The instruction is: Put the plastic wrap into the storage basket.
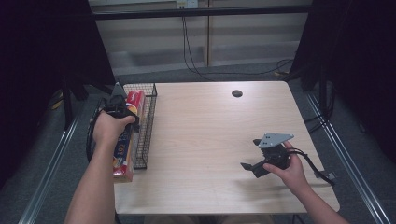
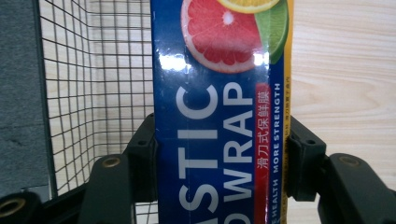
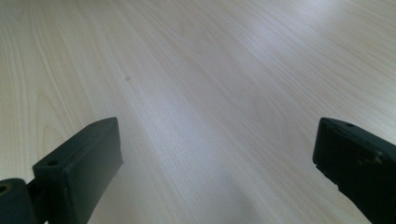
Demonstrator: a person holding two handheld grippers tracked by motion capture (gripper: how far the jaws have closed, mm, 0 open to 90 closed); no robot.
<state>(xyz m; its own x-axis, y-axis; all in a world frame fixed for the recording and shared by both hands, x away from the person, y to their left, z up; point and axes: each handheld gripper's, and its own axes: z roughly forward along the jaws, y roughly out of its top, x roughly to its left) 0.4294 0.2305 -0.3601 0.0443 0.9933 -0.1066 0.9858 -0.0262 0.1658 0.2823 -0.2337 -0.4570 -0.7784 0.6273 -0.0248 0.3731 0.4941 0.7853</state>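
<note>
Tabletop (image 1: 210, 140): pale wood-grain laminate, rounded corners, matte with soft glare, a dark round cable port (image 1: 236, 93) near the far edge. Most of it is bare.

Wire basket (image 1: 145, 126): black mesh, long and narrow, open-topped, standing along the tabletop's left edge. The thin grid lets you see the wood through it.

Plastic wrap box (image 2: 215, 121): long rectangular carton, glossy blue with citrus print and white lettering, a yellow edge strip. In the high view it lies lengthwise along the basket's left side, its near end poking past the basket toward you; whether it sits inside the basket or on its rim, you cannot tell from here.

Your left claw (image 1: 122, 109) pinches the box across its width, one black jaw flat on each long face (the left gripper view shows both pads pressed against the carton).

Your right claw (image 1: 252, 161) hovers low over bare wood at the right, jaws spread wide, nothing between them.

Risks, as a judgement:
- The carton is slick; a light squeeze may let it slide or swivel in the jaws.
- A hard squeeze may dent thin card.
- The overhanging end could catch the mesh rim and tip the light basket.
</note>
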